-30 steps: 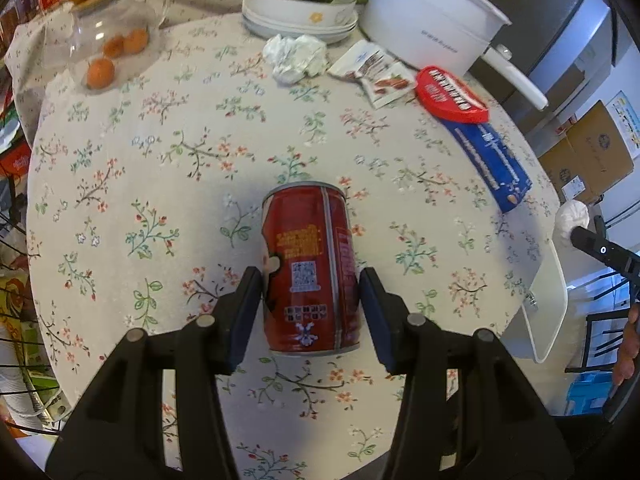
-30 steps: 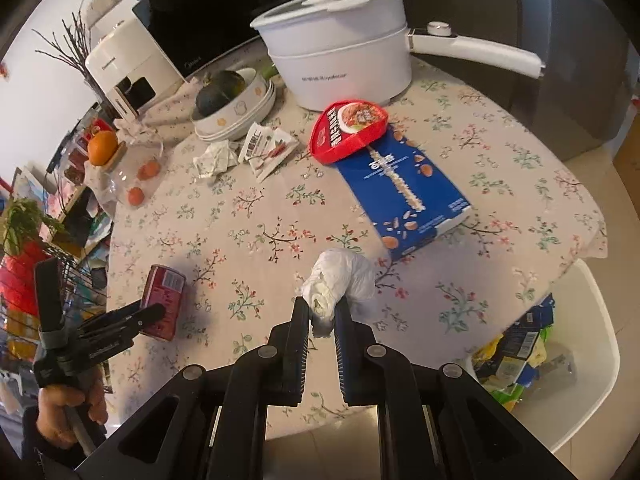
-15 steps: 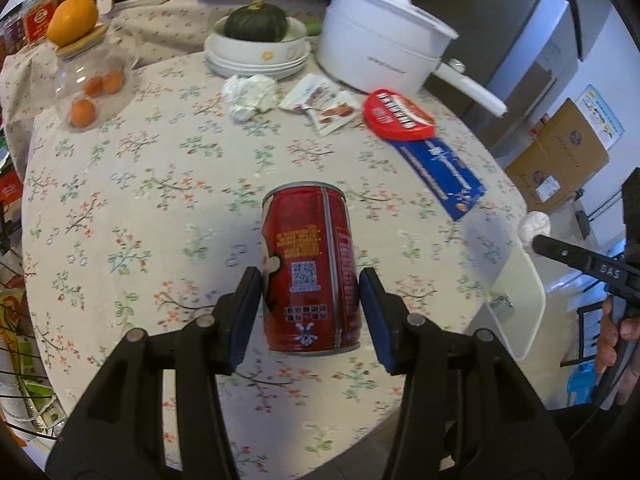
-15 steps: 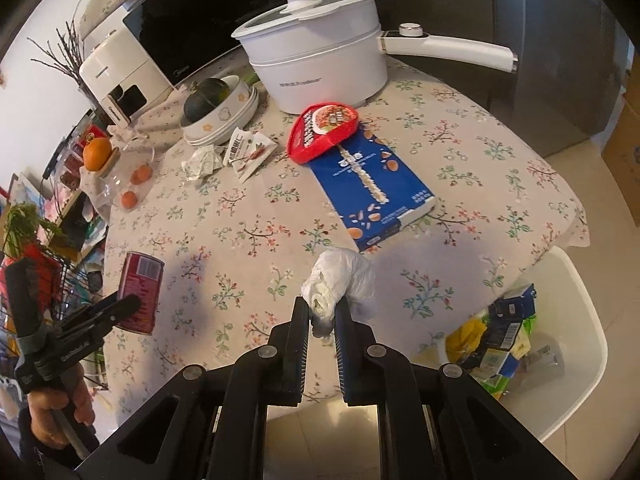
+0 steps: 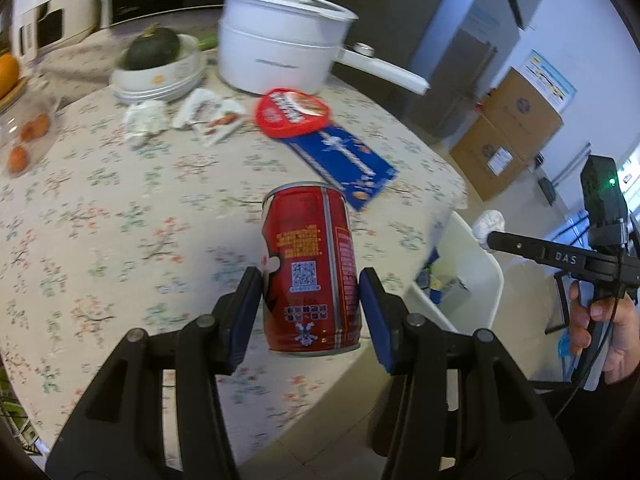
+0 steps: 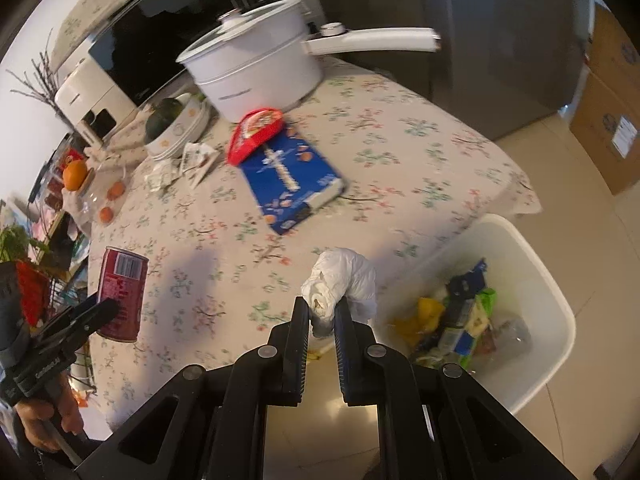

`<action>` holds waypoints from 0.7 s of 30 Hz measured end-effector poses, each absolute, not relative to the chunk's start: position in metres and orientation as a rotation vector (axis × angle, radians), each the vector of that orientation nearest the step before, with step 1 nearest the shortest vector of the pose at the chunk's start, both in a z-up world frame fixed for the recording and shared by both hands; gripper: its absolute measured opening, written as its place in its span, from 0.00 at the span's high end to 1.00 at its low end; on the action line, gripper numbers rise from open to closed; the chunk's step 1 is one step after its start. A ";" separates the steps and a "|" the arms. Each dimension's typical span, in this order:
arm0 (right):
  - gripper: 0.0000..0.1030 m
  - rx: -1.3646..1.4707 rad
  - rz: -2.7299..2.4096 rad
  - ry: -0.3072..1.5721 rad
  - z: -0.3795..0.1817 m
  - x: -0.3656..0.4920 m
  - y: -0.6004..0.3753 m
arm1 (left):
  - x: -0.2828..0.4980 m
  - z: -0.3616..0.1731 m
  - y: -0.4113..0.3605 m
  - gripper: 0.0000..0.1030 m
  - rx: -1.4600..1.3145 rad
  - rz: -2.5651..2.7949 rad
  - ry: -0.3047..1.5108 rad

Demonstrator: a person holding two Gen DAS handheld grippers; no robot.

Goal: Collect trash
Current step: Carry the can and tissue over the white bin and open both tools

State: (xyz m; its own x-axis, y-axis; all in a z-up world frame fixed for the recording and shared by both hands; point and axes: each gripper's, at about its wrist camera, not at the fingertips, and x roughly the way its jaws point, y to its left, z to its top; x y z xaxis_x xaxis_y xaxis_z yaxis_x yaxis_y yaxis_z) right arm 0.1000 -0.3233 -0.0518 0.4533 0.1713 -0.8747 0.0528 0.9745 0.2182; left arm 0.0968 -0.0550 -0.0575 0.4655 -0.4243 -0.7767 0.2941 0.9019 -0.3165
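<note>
My left gripper [image 5: 310, 304] is shut on a red drink can [image 5: 310, 270] and holds it in the air above the near edge of the flowered table [image 5: 120, 208]. The can also shows in the right wrist view [image 6: 120, 292]. My right gripper [image 6: 322, 312] is shut on a crumpled white tissue [image 6: 344, 276], held off the table's edge, just left of the white trash bin [image 6: 560, 300]. The bin [image 5: 488, 276] stands on the floor and holds several wrappers [image 6: 460, 320].
On the table lie a blue packet [image 6: 288, 176], a red lid [image 6: 256, 132], torn sachets [image 5: 212, 114], another crumpled tissue [image 5: 144, 118], a white pot [image 5: 280, 52], a bowl with a squash [image 5: 156, 60] and a jar of oranges [image 5: 24, 136]. Cardboard boxes [image 5: 508, 132] stand by the wall.
Both grippers have lifted and moved right toward the bin. The can is off the table and higher; the tissue has passed from over the table to beside the bin.
</note>
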 end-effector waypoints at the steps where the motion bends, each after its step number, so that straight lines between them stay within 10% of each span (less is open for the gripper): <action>1: 0.88 0.229 0.068 1.102 -0.053 0.098 -0.329 | 0.097 -0.057 -0.062 0.50 -0.141 -0.456 0.994; 21: 0.87 0.356 -0.080 1.162 -0.085 0.065 -0.441 | 0.098 -0.094 -0.233 0.50 -0.070 -0.704 1.094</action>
State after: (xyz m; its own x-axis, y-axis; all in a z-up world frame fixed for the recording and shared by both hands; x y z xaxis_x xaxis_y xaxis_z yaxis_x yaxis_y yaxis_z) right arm 0.0653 -0.4414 -0.0849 0.4016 0.1211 -0.9078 0.2440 0.9413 0.2335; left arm 0.0981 -0.2329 -0.0938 0.2668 -0.5541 -0.7885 0.4881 0.7832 -0.3852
